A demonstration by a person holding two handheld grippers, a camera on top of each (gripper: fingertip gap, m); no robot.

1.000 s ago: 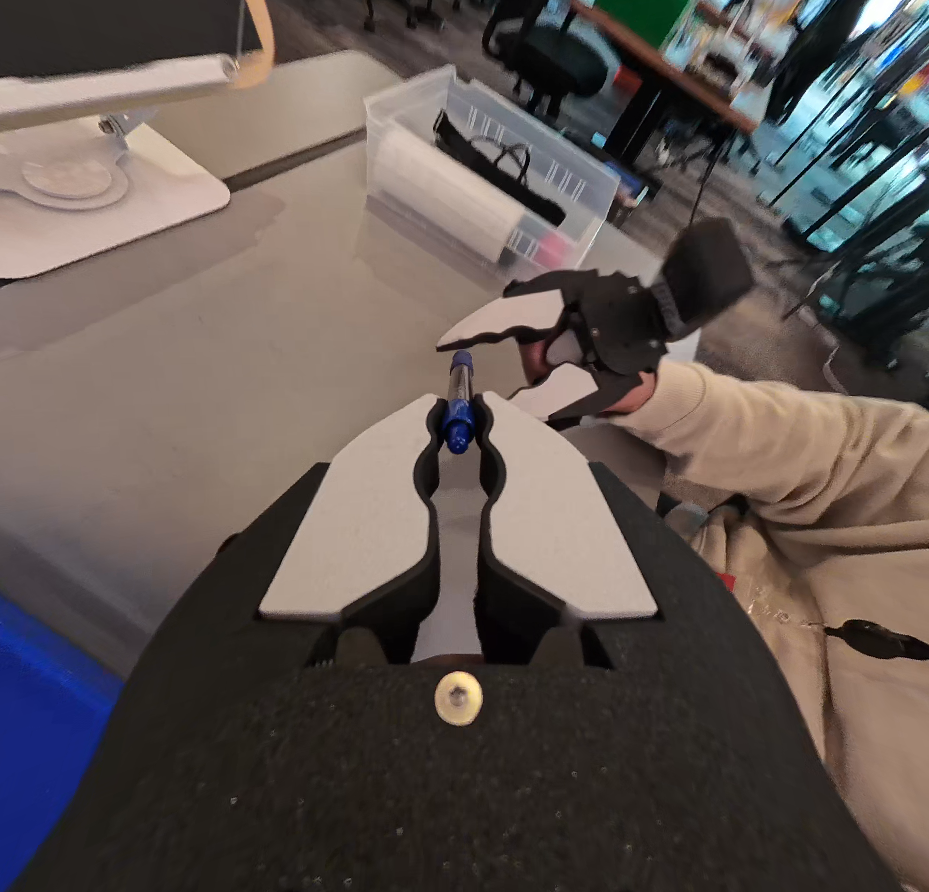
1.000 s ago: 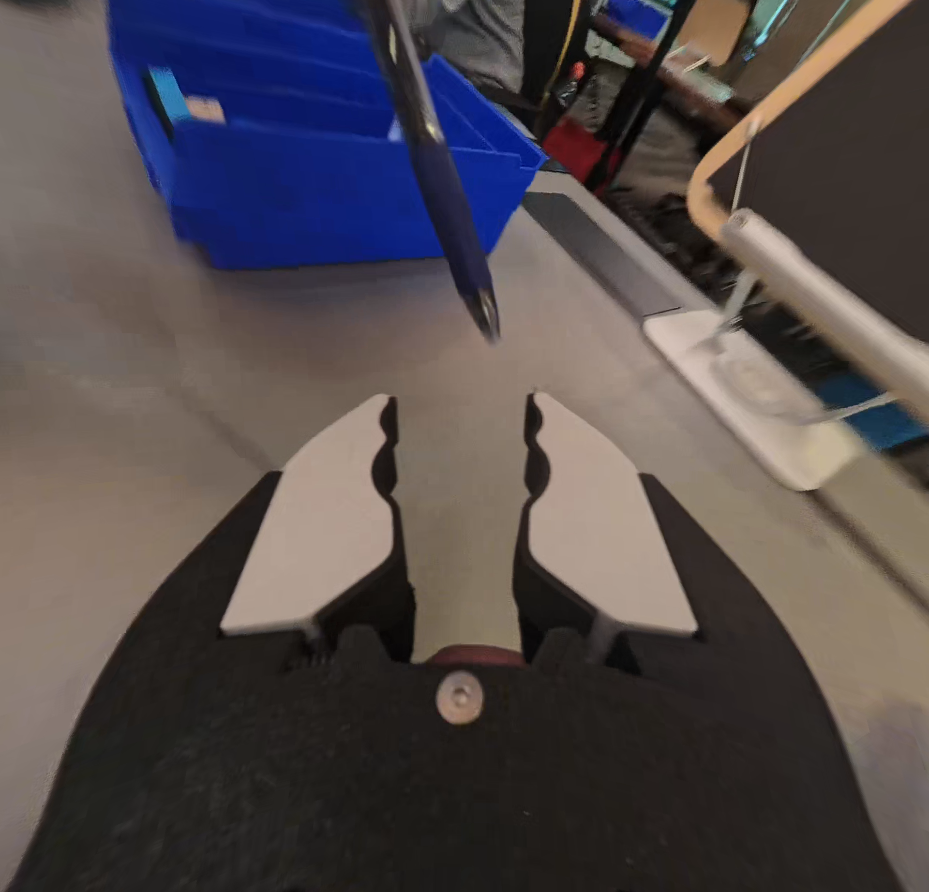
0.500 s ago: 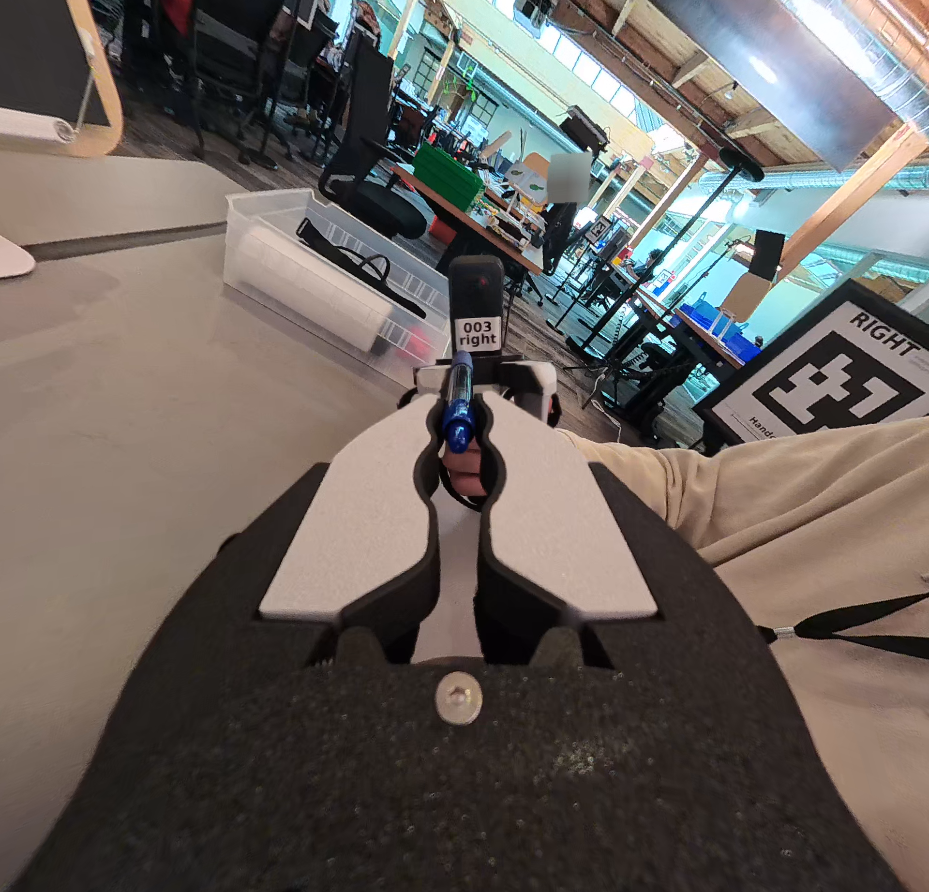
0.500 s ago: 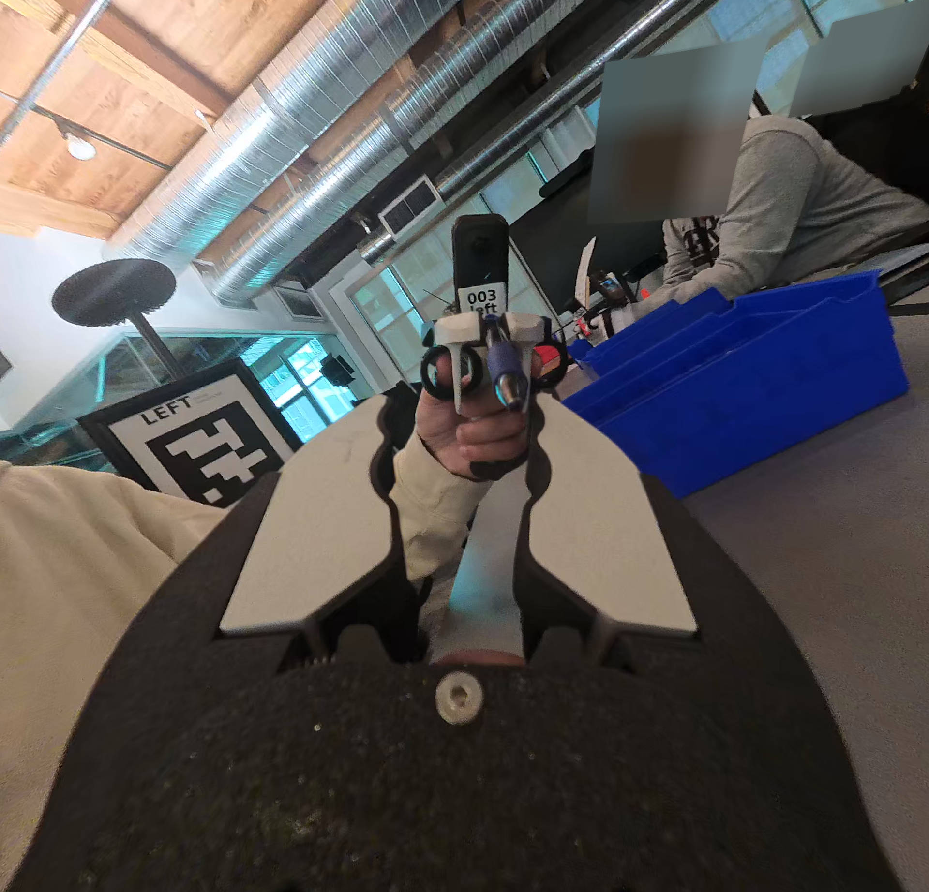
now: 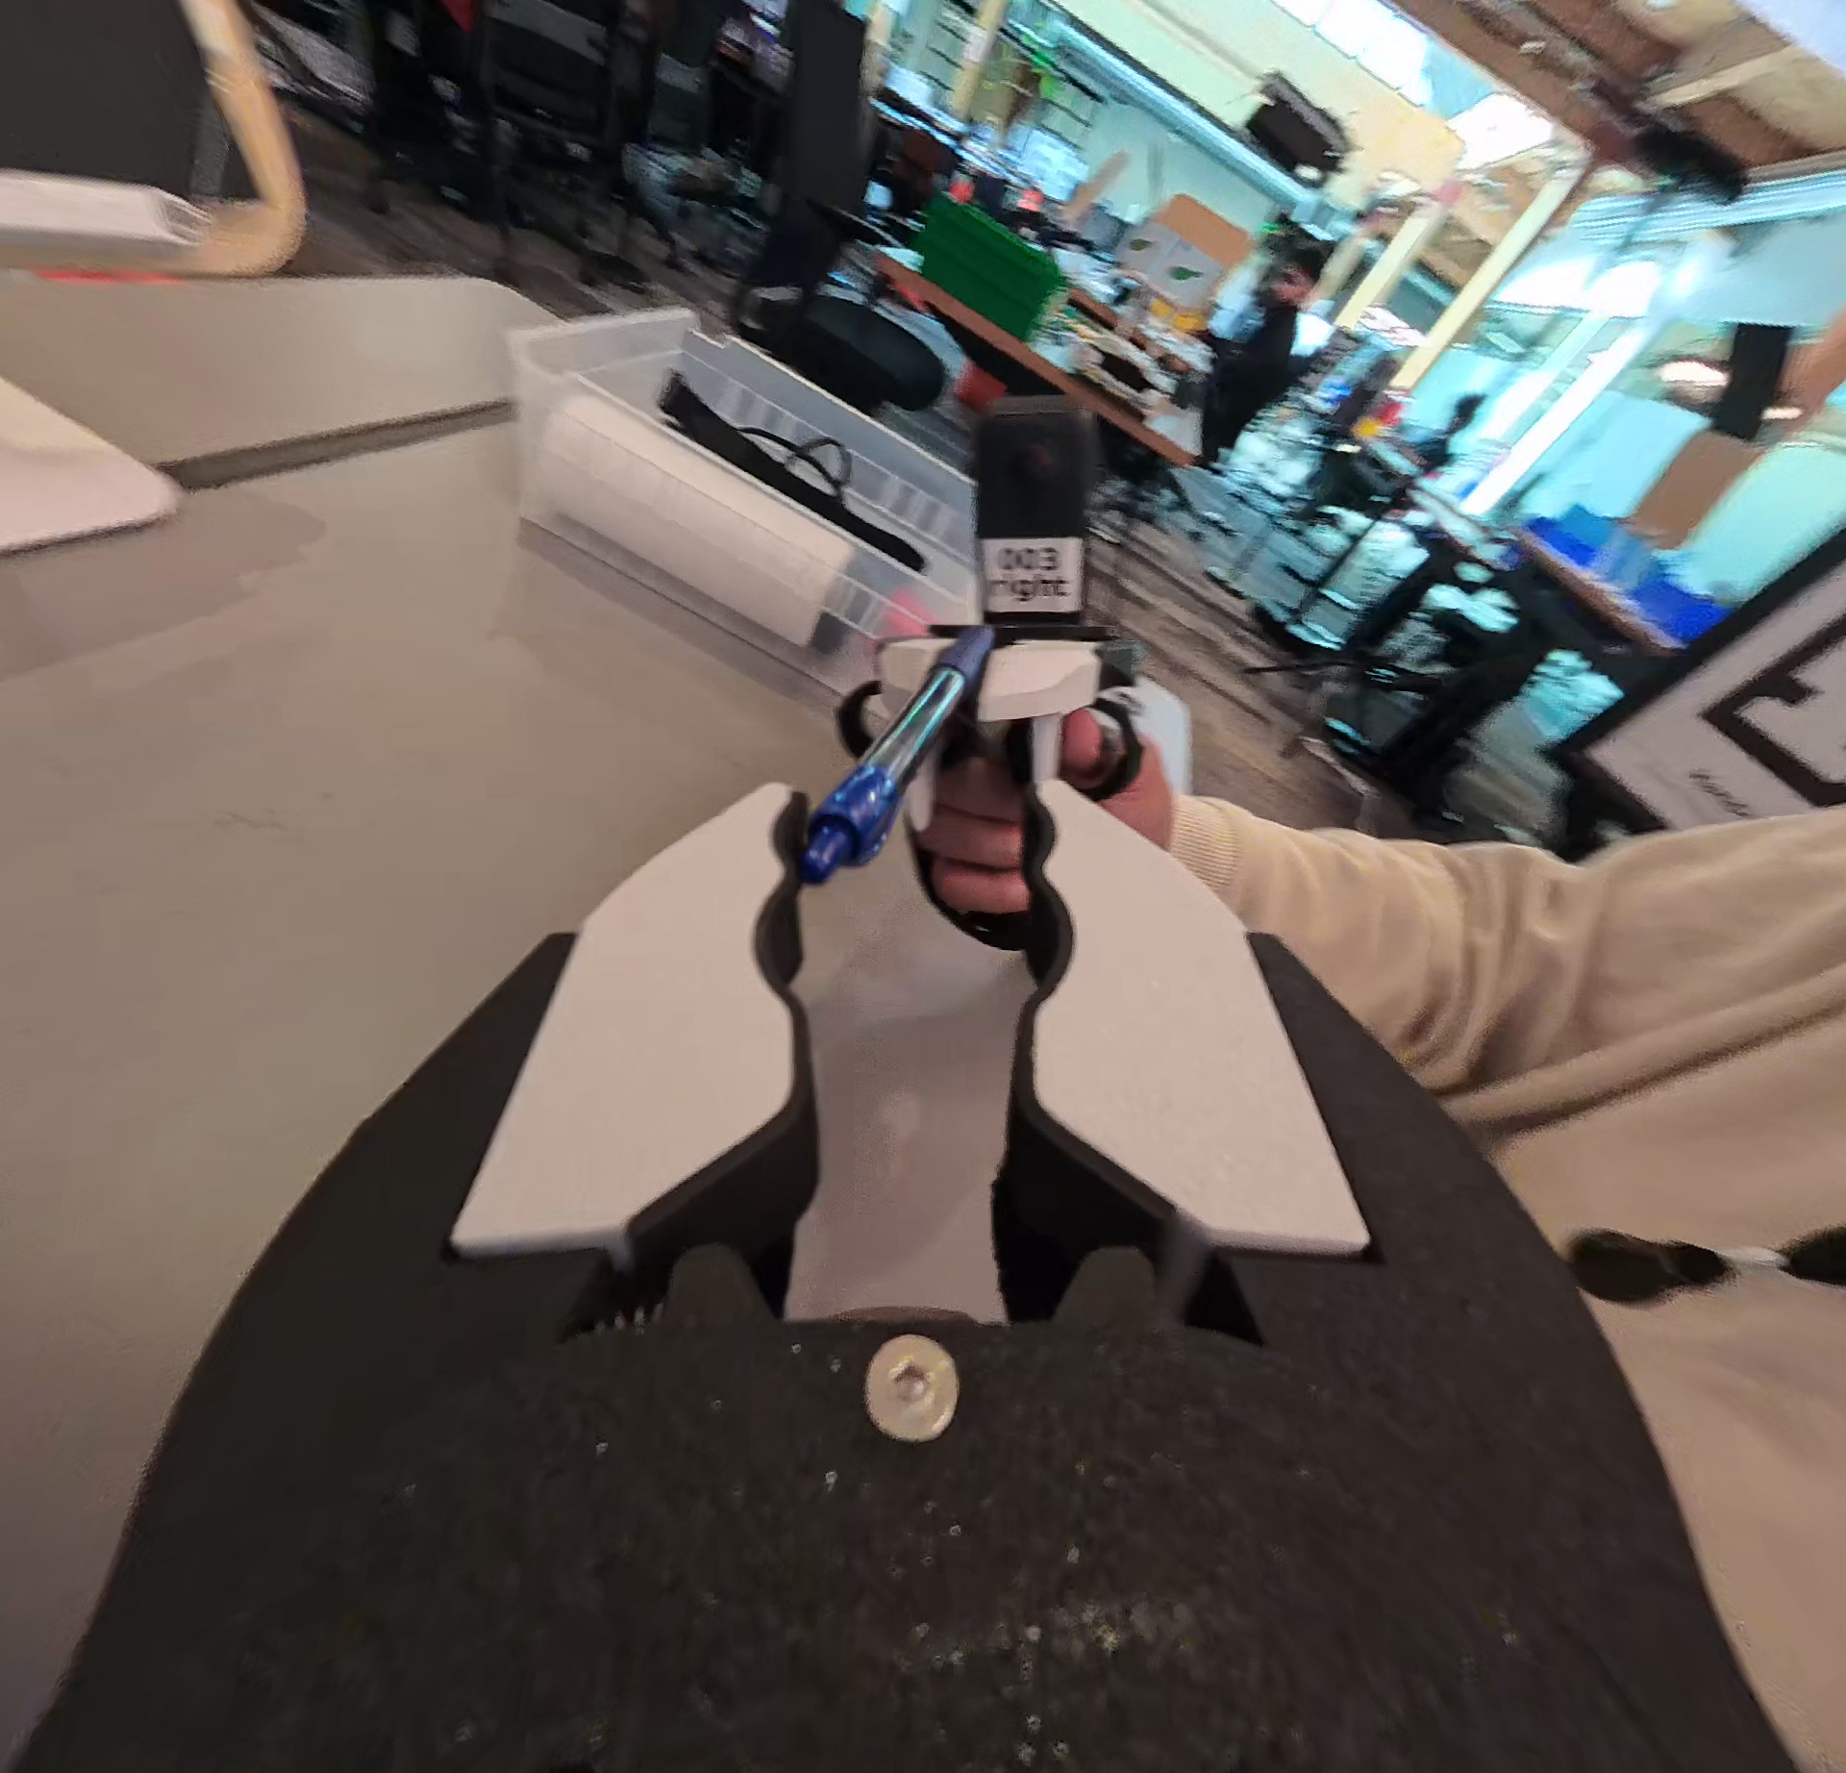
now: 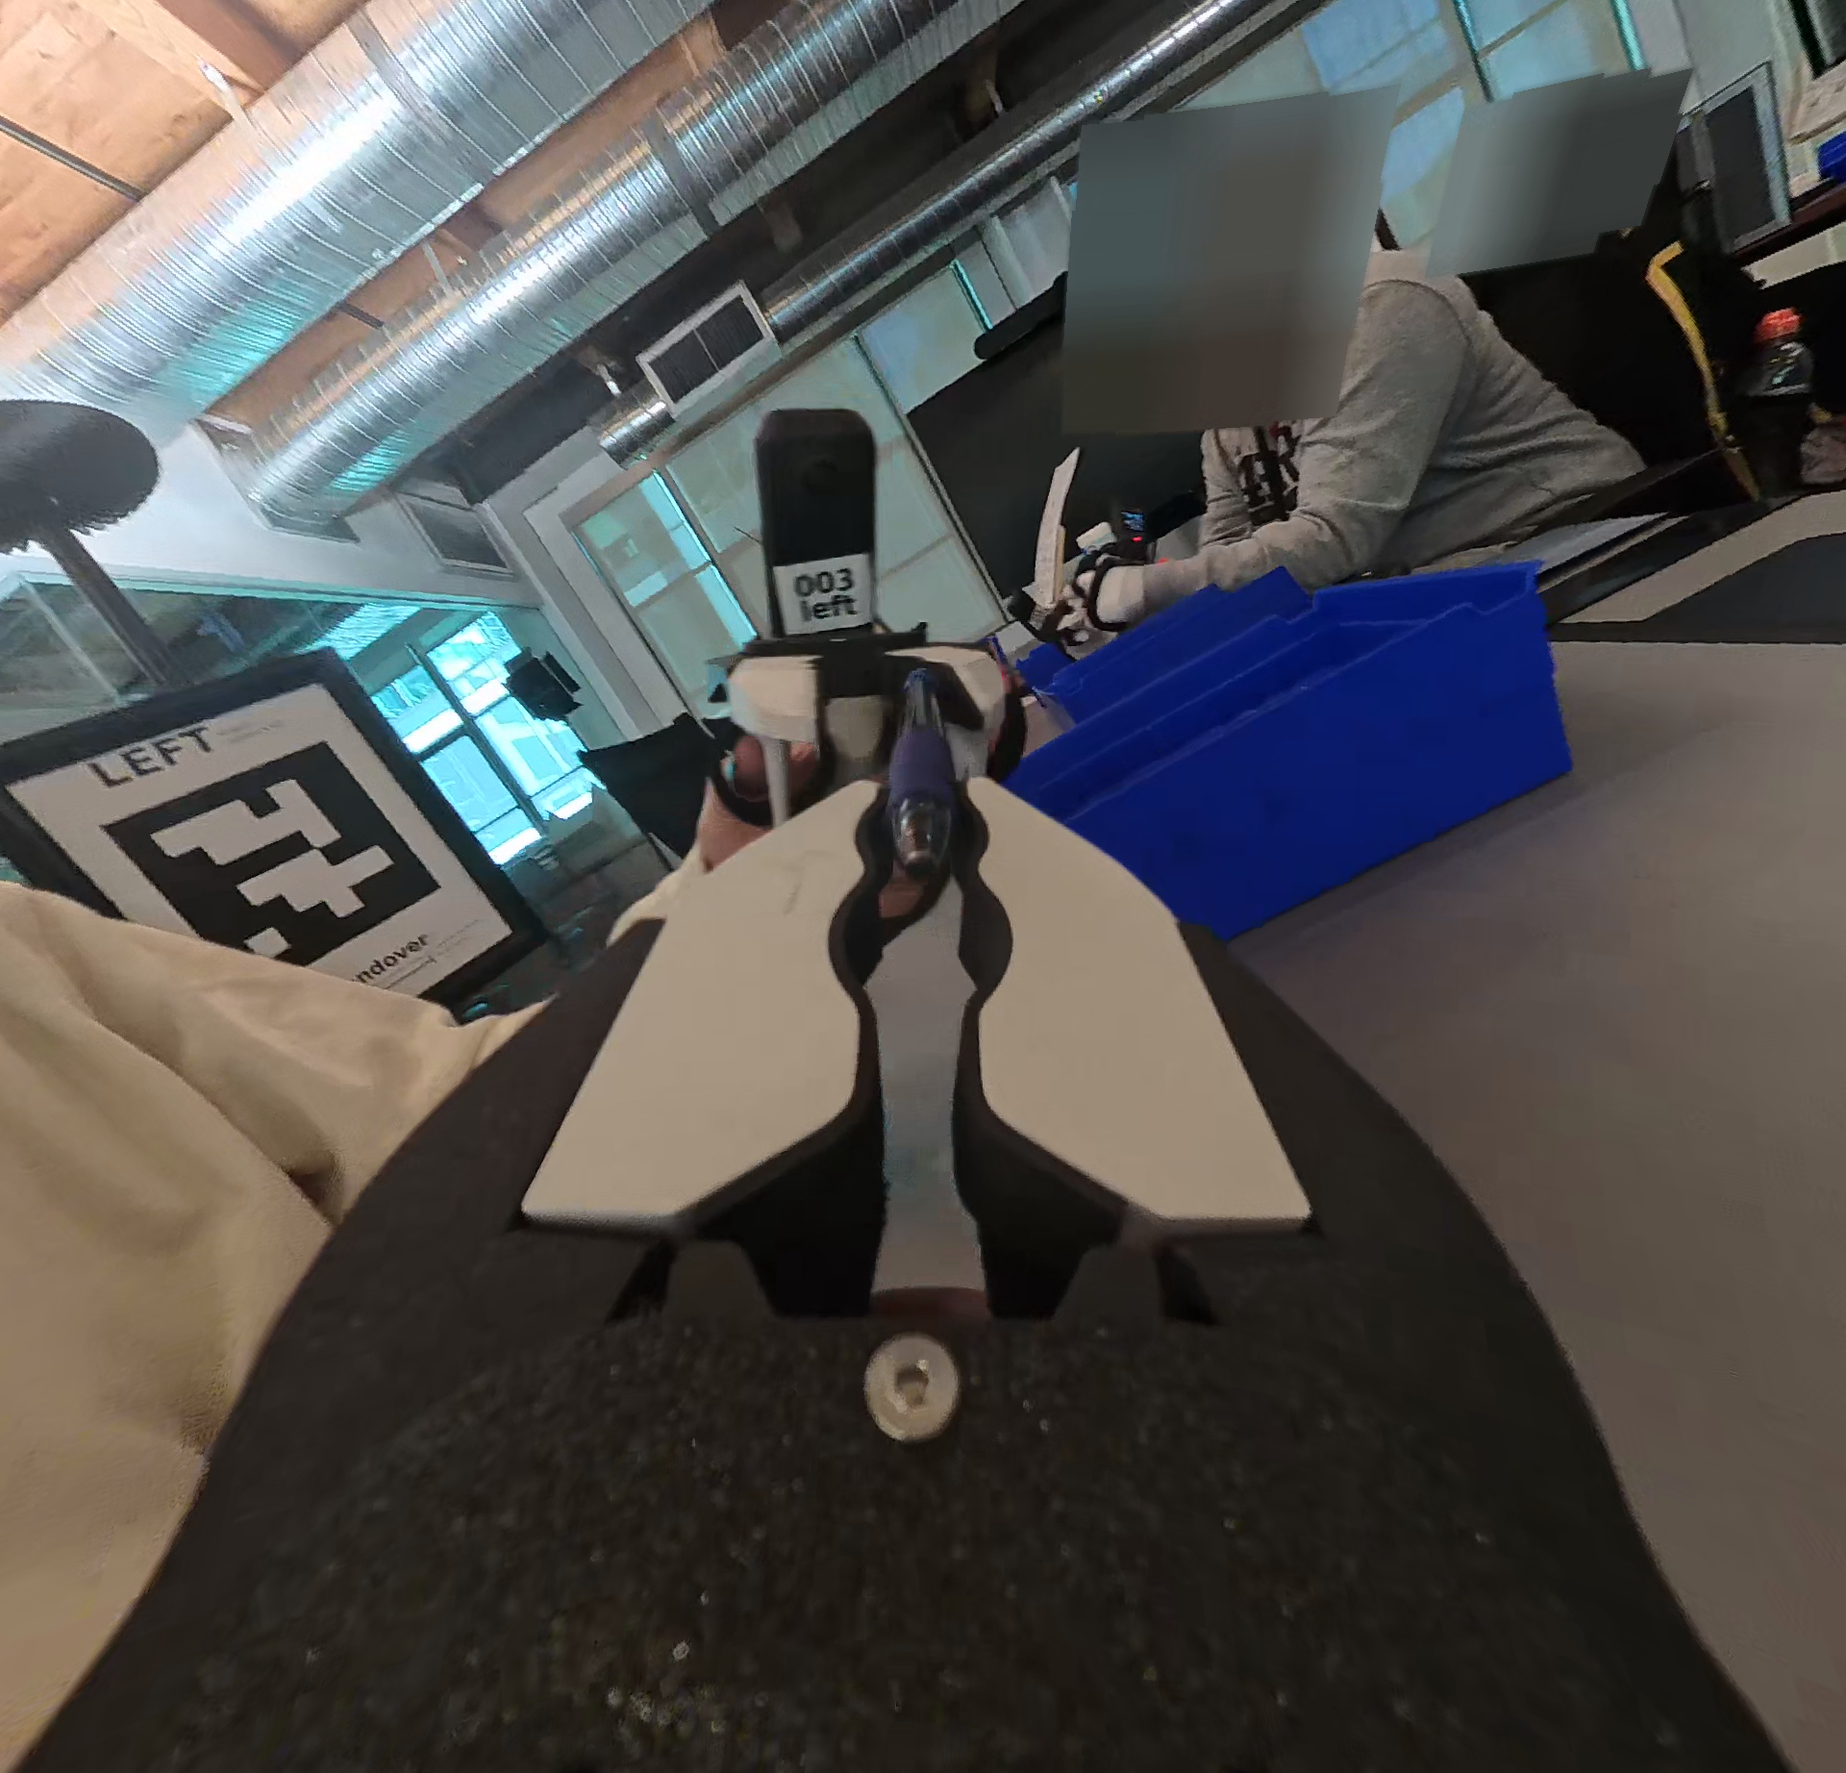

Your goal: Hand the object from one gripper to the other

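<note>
A blue pen with a clear barrel hangs in the air between my two grippers, which face each other. In the right wrist view my right gripper is shut on the pen near its tip end. In the left wrist view my left gripper is open, and the pen's blue back end sits beside the left fingertip. The right gripper shows farther off there, clamped on the pen's far end. The left gripper shows in the right wrist view with its fingers apart.
A grey table lies below. A clear plastic bin holds a white roll and a black item. A blue bin stands on the table. A white stand base is at far left. A seated person in grey is behind the blue bin. The grippers' ends are close to 6 cm from one another.
My left gripper has opened and let go of the pen. My right gripper has shut on the pen's tip end. The pen now tilts toward the left finger.
</note>
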